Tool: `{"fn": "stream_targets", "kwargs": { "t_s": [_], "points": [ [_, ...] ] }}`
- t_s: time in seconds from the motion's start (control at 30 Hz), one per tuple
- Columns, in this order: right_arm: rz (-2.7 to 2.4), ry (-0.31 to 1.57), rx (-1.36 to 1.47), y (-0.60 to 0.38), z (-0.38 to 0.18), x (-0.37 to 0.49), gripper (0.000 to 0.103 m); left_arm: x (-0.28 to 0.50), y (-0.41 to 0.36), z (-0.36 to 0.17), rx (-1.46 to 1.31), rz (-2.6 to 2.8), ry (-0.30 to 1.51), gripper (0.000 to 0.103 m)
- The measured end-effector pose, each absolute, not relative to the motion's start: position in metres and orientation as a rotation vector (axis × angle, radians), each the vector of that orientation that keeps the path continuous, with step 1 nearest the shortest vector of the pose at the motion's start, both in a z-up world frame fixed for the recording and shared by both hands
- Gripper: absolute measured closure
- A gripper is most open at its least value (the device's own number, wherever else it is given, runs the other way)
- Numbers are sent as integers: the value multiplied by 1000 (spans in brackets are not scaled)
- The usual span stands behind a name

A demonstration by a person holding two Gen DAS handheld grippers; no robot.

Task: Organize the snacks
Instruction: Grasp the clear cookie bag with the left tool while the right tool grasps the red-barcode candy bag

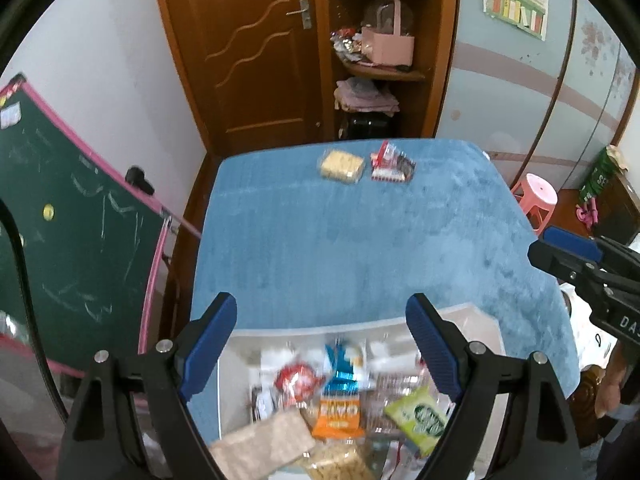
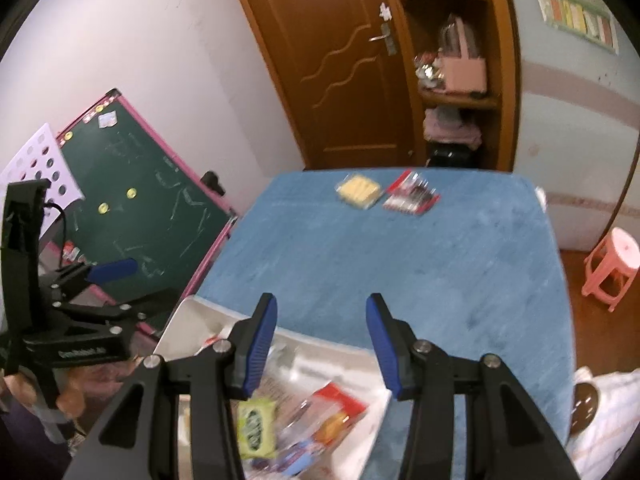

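A white bin [image 1: 360, 326] full of snack packs sits at the near end of the blue table. Among them are a green packet [image 1: 420, 416], an orange packet [image 1: 340, 412], a red round one [image 1: 298, 380] and a beige wafer pack [image 1: 264, 444]. My left gripper [image 1: 320, 304] hangs open above the bin, holding nothing. In the right wrist view my right gripper [image 2: 321, 300] is open and empty over the bin's [image 2: 192, 308] far rim, with the green packet [image 2: 256, 426] below. A yellow cracker pack [image 1: 343, 166] and a red packet [image 1: 392, 164] lie side by side at the table's far end.
The blue cloth [image 1: 360, 240] covers the table between the bin and the far packs. A green chalkboard [image 1: 80, 220] leans at the left. A pink stool [image 1: 538, 200] stands to the right. Behind the table are a wooden door [image 1: 256, 52] and shelves [image 1: 380, 72].
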State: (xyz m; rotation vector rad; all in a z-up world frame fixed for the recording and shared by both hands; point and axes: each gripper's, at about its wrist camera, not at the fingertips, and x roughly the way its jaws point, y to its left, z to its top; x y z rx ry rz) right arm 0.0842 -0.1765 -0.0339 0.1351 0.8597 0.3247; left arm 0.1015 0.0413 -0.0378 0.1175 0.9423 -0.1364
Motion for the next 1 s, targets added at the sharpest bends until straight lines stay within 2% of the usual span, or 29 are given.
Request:
{"fn": "stream_targets", "kwargs": {
  "t_s": [0.23, 0.47, 0.73, 1.0],
  "points": [
    [277, 823, 78, -196, -9, 129, 56, 163, 31, 1, 81, -152, 932, 17],
    [259, 824, 44, -214, 3, 185, 56, 234, 24, 13, 2, -116, 948, 17],
    [256, 836, -6, -223, 1, 255, 56, 318, 5, -6, -36, -53, 989, 17],
    [277, 916, -43, -224, -33, 319, 56, 396, -5, -57, -28, 53, 1046, 17]
  ]
}}
